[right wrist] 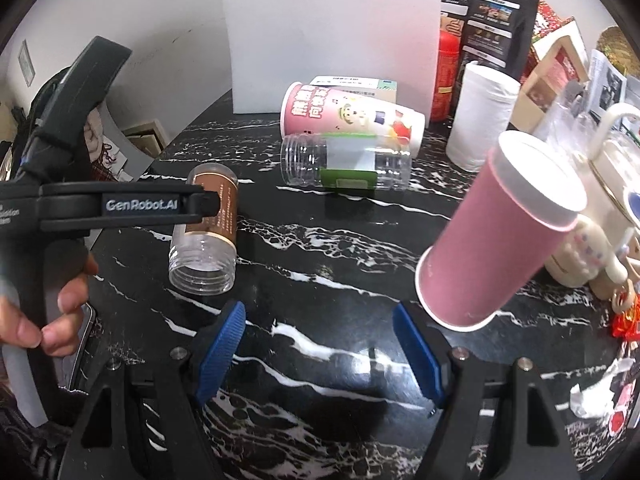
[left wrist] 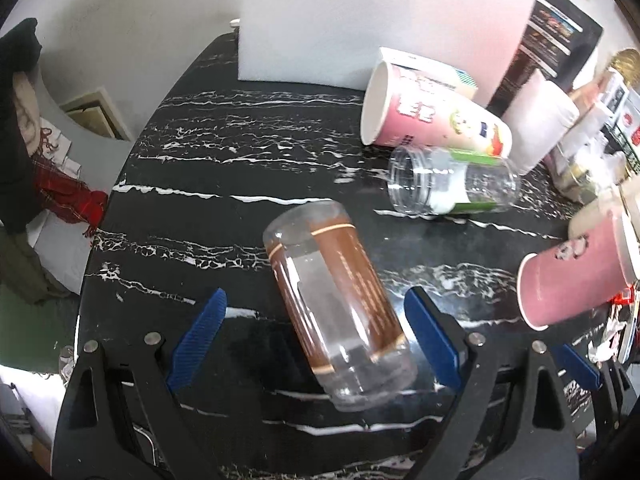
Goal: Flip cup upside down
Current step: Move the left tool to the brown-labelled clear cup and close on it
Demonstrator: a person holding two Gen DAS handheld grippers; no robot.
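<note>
The table (left wrist: pixel 248 152) is black stone with white streaks. A white board (right wrist: pixel 332 40) stands at its far edge by a pale wall. The left gripper (left wrist: pixel 316 320) is wide open around a brown-label jar (left wrist: pixel 340 304) lying on its side. The right gripper (right wrist: pixel 320 340) is wide open and holds nothing. A pink cup (right wrist: pixel 500 232) sits tilted at the right, mouth toward the near side.

The pink cup (left wrist: pixel 576 276) runs out of the left wrist view's right edge, blurry too. Left gripper (right wrist: pixel 208 204) covers part of the brown-label jar (right wrist: pixel 206 236). Clutter at far right is unreadable.
</note>
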